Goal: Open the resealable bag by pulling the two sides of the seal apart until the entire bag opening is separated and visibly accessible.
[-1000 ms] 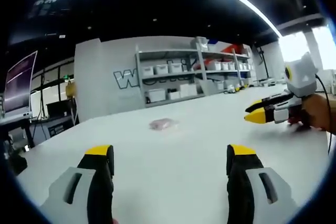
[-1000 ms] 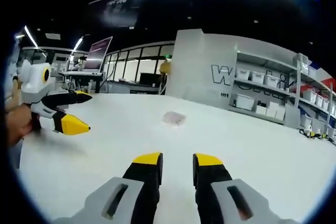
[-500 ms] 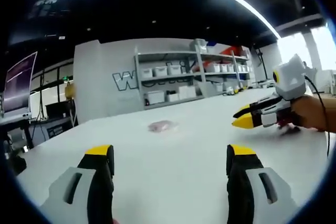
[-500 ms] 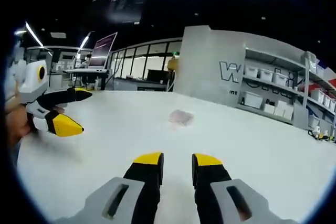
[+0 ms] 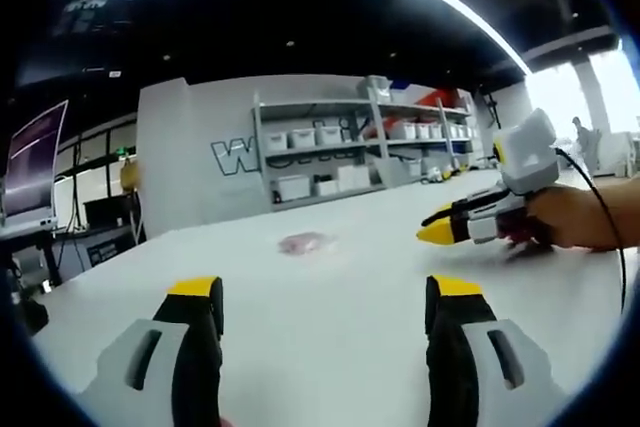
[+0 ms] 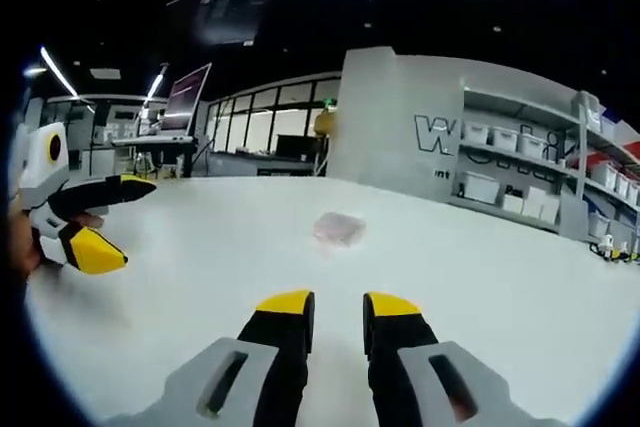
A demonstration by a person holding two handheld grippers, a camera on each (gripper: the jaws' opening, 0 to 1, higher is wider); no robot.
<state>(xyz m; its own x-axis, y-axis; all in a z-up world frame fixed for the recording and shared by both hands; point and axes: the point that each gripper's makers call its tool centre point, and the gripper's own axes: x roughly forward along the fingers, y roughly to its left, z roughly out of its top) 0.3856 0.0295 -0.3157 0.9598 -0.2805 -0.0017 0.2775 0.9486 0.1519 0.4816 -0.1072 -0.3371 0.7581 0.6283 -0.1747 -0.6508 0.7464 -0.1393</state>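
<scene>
A small clear resealable bag (image 5: 302, 243) with something pinkish inside lies flat on the white table (image 5: 330, 347), well ahead of both grippers; it also appears as the bag (image 6: 339, 228) in the right gripper view. My left gripper (image 5: 325, 292) stands open with its yellow-tipped jaws wide apart and nothing between them. It enters the right gripper view from the left as the left gripper (image 6: 112, 219), held in a hand. My right gripper (image 6: 338, 305) has its jaws a narrow gap apart and empty. The right gripper (image 5: 440, 229) comes in from the right, to the right of the bag.
Grey shelves with white bins (image 5: 340, 152) stand behind the table against a grey wall with large letters. A monitor on a stand (image 5: 35, 172) is at the far left. The person's hand (image 5: 570, 217) holds the right gripper, with a cable trailing.
In the left gripper view the right gripper has moved leftward, nearer the bag. In the right gripper view the bag looks slightly closer and the left gripper sits further left.
</scene>
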